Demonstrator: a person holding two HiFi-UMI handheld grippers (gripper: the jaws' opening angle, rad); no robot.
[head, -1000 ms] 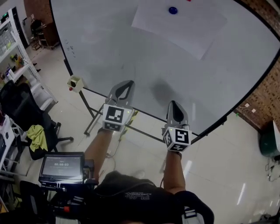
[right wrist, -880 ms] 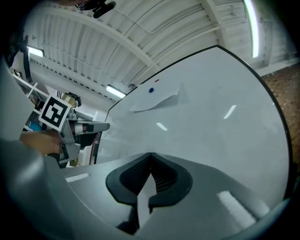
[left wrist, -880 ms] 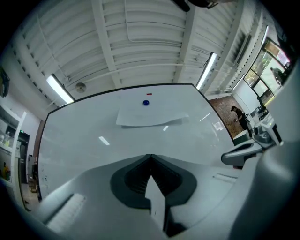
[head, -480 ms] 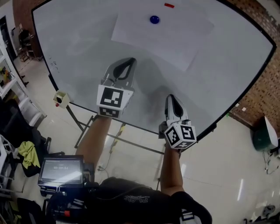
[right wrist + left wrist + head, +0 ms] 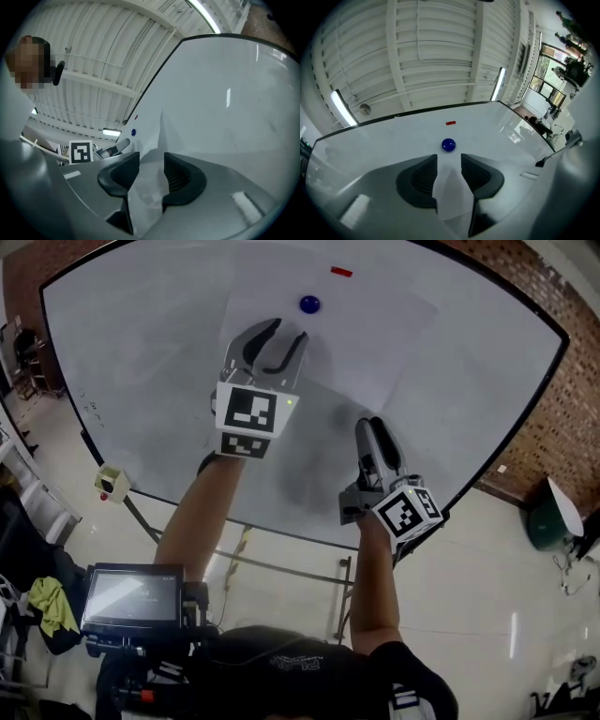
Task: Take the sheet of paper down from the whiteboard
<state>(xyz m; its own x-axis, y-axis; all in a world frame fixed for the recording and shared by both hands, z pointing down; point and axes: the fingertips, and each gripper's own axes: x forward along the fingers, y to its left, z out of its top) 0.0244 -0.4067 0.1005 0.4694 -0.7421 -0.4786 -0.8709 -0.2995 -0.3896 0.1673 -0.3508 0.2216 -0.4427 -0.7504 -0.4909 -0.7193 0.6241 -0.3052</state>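
Note:
A white sheet of paper (image 5: 370,329) hangs on the whiteboard (image 5: 141,381) under a blue round magnet (image 5: 309,304); a small red magnet (image 5: 341,272) sits above it. My left gripper (image 5: 283,332) is raised to the sheet's lower left edge, just below the blue magnet (image 5: 448,145). Its jaws are opening, with a strip of paper (image 5: 450,194) between them and not pinched. My right gripper (image 5: 372,427) is at the sheet's bottom corner. Its jaws are opening too, and the paper's corner (image 5: 146,187) lies loosely in the gap.
A brick wall (image 5: 562,399) stands to the right of the board. Below the board's frame are a small box (image 5: 111,482), a screen on a cart (image 5: 131,594), a yellow-green cloth (image 5: 52,604) and a green bin (image 5: 542,523).
Both grippers have risen from below the board's lower edge up to the paper. Both sets of jaws were shut and now stand apart.

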